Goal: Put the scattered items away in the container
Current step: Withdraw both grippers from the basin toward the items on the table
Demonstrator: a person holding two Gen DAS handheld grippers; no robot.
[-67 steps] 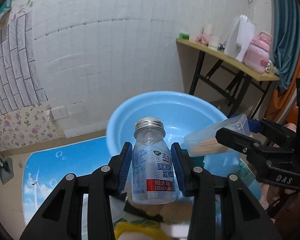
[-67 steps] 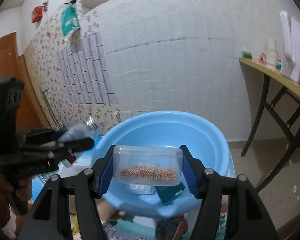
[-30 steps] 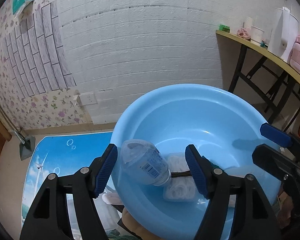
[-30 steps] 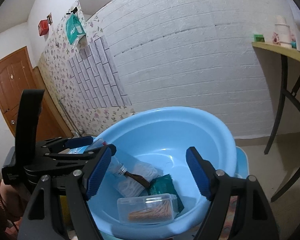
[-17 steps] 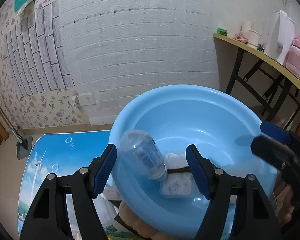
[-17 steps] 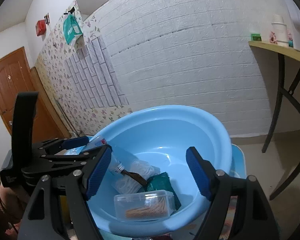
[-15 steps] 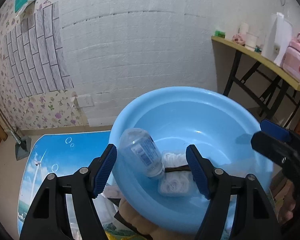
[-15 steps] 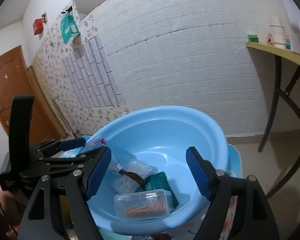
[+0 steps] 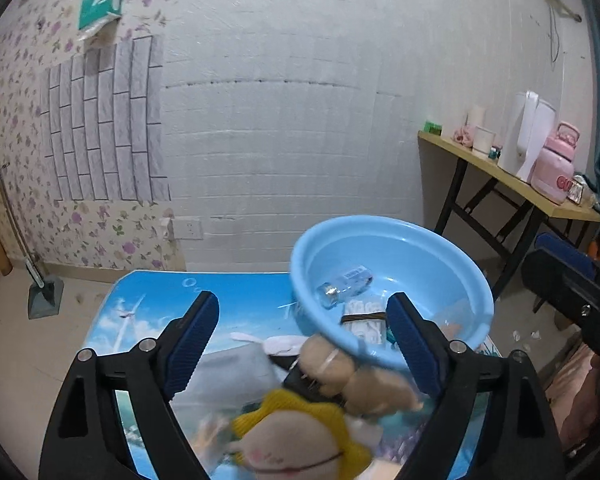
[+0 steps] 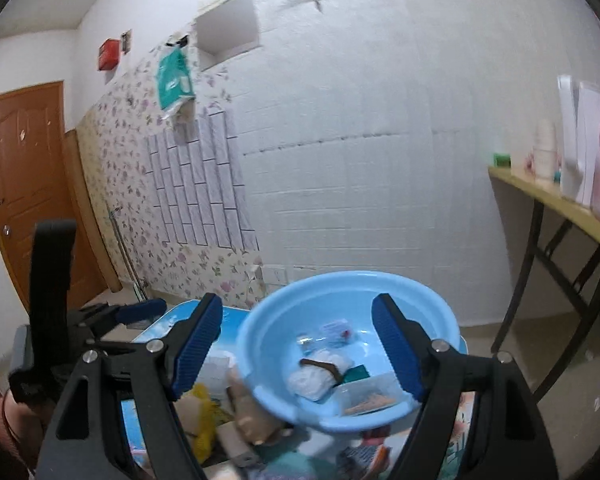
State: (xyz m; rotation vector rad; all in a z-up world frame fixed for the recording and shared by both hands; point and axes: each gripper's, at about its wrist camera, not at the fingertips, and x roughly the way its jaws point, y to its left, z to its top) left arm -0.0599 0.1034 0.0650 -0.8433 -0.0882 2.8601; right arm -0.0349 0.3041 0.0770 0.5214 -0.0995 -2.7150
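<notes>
Sitting tilted on the picture-printed mat (image 9: 148, 312), the blue basin (image 9: 384, 240) already holds several things: a clear bottle (image 9: 342, 285) lying on its side with its metal cap toward the near rim, a white bundle bound with a dark band (image 10: 318, 374), a green packet (image 10: 356, 372) beside it, and a clear box of toothpicks (image 10: 366, 396) against the near wall.

Just outside the basin, touching its near rim, a tan stuffed toy (image 9: 340, 368) and a yellow-trimmed plush (image 9: 300, 436) lie on the mat among other blurred clutter.

The left gripper (image 9: 304, 336) hangs above those toys with its blue pads spread wide; its jaws have just been opening, and nothing is caught between them. The right gripper (image 10: 300, 344) also stands wide apart and empty, framing the basin from the near side.

Against the white brick wall stands a wooden side table (image 9: 484, 160) carrying a pink jug (image 9: 556, 168) and small cups.
</notes>
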